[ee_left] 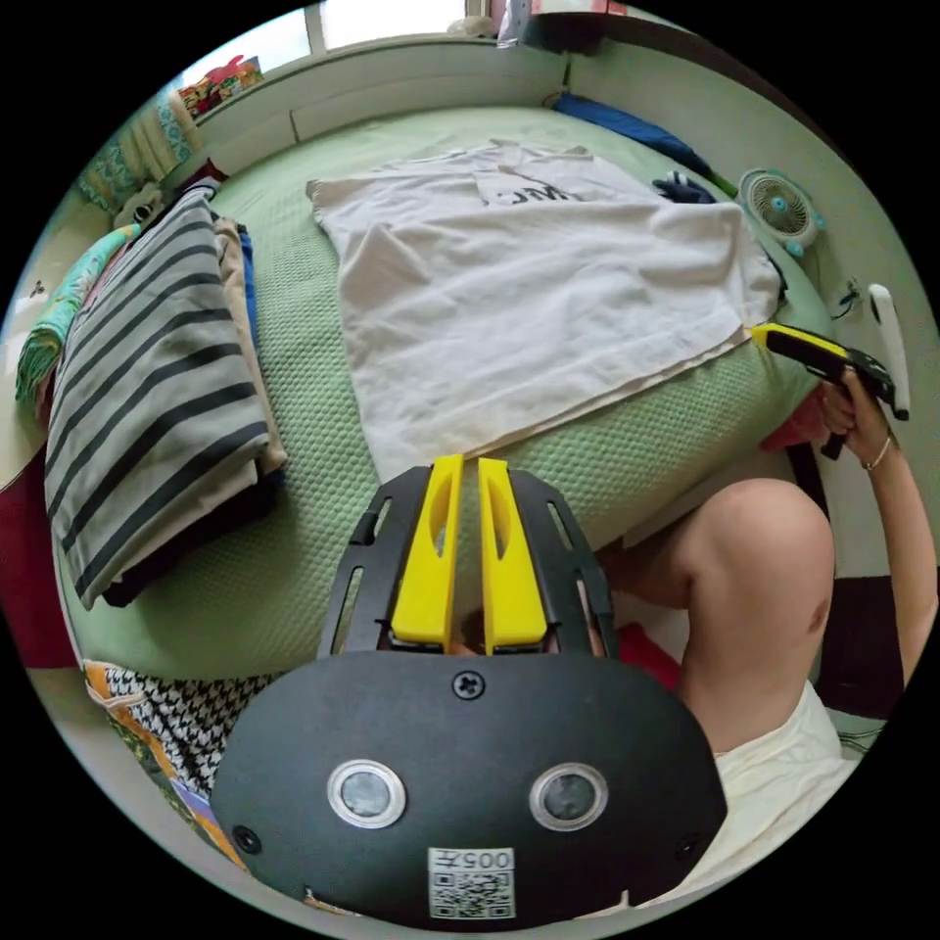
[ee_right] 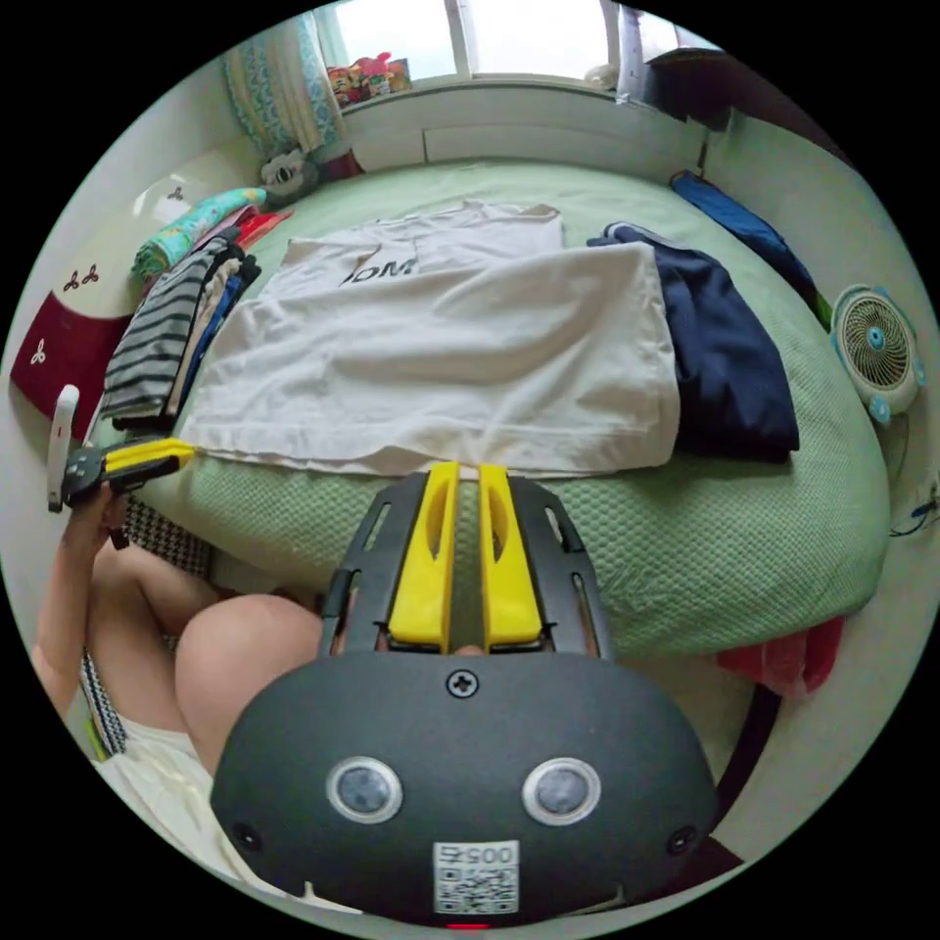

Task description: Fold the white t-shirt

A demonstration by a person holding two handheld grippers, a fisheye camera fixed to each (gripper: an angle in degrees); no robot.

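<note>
The white t-shirt [ee_left: 529, 294] [ee_right: 441, 362] lies flat on the green bed, with its hem along the near edge and a dark print partly covered by a folded layer. My left gripper [ee_left: 468, 462] is shut, its yellow tips right at the hem near the shirt's left end. From the right gripper view the left gripper [ee_right: 186, 450] meets that hem corner. My right gripper [ee_right: 468, 470] is also shut, tips touching the hem. In the left gripper view the right gripper [ee_left: 759, 335] sits at the other hem corner. I cannot tell whether either pinches cloth.
A stack of folded clothes topped by a striped piece [ee_left: 147, 392] [ee_right: 162, 338] lies on the left of the bed [ee_left: 323, 548]. A navy garment [ee_right: 729, 362] lies right of the shirt. A small fan [ee_left: 778, 208] [ee_right: 874, 348] stands by the wall. The person's knee [ee_left: 754, 558] is near the bed edge.
</note>
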